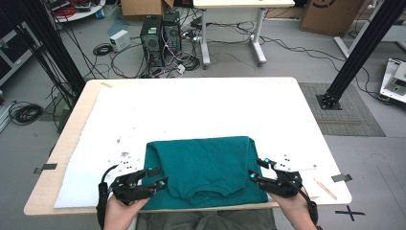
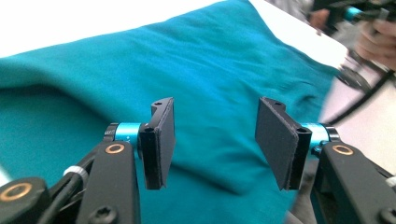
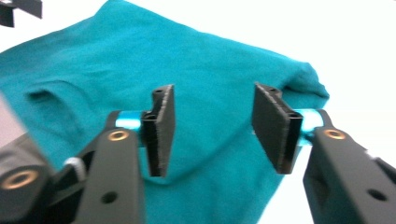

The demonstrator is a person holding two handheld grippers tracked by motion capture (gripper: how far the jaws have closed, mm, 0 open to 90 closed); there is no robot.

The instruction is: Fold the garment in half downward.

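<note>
High view: teal T-shirt [image 1: 206, 167] folded into a rough rectangle, collar toward the person, lying on the white sheet [image 1: 191, 110] at the near edge of the table [image 1: 76, 120]. Left gripper [image 1: 162, 182] sits at the shirt's near-left corner, right gripper [image 1: 254, 173] at its near-right edge; both over or touching fabric, can't tell which. Far half of the sheet is bare, lots of room ahead. Shirt's near hem is just beside the table edge.

Left gripper view: jaws wide apart, nothing between them, teal T-shirt [image 2: 210, 70] below and beyond with soft folds. The person's other hand [image 2: 378, 39] with its gripper is blurred at top right.

Right gripper view: jaws wide apart, empty. Teal T-shirt [image 3: 116, 60] under them, its folded corner [image 3: 313, 86] at right against the white sheet [image 3: 345, 42]; collar crease at left.
</note>
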